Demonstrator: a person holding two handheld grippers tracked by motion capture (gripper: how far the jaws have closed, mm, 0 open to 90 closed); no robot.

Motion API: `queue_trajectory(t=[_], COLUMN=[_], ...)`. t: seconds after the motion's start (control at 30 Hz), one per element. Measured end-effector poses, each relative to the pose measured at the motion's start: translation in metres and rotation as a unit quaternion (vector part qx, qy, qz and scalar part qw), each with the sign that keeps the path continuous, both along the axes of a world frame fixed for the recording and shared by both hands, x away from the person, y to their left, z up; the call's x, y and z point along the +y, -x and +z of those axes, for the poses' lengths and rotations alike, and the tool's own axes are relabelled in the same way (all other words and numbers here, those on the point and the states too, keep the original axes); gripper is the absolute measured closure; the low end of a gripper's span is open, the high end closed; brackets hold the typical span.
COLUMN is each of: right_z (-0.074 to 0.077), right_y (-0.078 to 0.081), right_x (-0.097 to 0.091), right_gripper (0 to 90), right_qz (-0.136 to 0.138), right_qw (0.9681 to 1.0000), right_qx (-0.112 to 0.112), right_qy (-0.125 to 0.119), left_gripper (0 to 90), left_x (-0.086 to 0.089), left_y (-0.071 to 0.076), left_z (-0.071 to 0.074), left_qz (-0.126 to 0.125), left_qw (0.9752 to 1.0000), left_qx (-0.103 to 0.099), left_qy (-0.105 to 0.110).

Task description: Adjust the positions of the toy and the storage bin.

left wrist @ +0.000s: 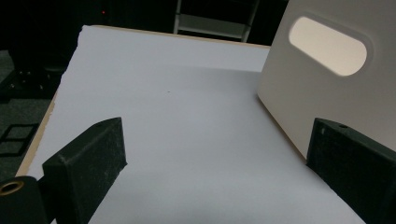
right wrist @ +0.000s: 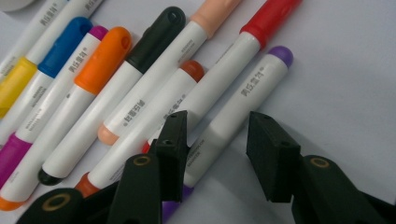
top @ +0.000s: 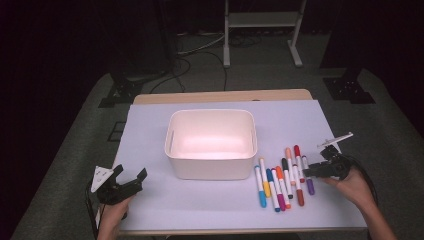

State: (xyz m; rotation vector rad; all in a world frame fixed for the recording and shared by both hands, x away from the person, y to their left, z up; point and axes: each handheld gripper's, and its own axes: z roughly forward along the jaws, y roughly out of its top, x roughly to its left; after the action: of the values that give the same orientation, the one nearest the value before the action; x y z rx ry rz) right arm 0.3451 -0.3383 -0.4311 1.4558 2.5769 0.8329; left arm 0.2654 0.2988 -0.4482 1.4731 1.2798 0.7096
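**Inspector:** Report on the item under the right gripper.

**Operator:** The purple marker lies flat on the white sheet of the desk, at the outer right end of the marker row, front right of the bin. Its white barrel runs between the jaws of my right gripper. The jaws stand part open. The left jaw sits at the barrel's edge, in the gap beside the red marker; the right jaw stands off the barrel with bare sheet showing between. I do not count it as gripped.

**Inspector:** Neighbouring items?

**Operator:** Next to the red one come a brown-capped marker, a black-capped one, then orange, magenta, blue and yellow, all lying side by side, several touching.

**Inspector:** The container?

**Operator:** A white bin stands upright mid-desk, just left of the row. It looks empty from the high view. An oval handle slot shows in its side wall.

**Inspector:** Your other hand?

**Operator:** My left gripper sits at the front left of the desk, well apart from the bin, jaws wide, nothing between them but sheet.
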Motion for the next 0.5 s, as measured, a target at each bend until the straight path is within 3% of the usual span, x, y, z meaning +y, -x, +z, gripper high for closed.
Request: queue_trajectory(t=[0.3, 0.5], right_z=[0.0, 0.0], right_y=[0.009, 0.014], right_x=[-0.013, -0.019], right_gripper=[62.4, 71.4], right_qz=[-0.021, -0.034], right_qw=[0.999, 0.9972], right_qx=[-0.01, -0.021], right_qy=[0.039, 0.063], left_gripper=[3.3, 3.3], left_x=[0.001, 0.0], left_y=[0.0, 0.0], left_z=[0.0, 0.0], left_qz=[0.001, 0.001], left_qw=[1.0, 1.0], left_qx=[-0.002, -0.001], left_qy=[0.002, 0.001])
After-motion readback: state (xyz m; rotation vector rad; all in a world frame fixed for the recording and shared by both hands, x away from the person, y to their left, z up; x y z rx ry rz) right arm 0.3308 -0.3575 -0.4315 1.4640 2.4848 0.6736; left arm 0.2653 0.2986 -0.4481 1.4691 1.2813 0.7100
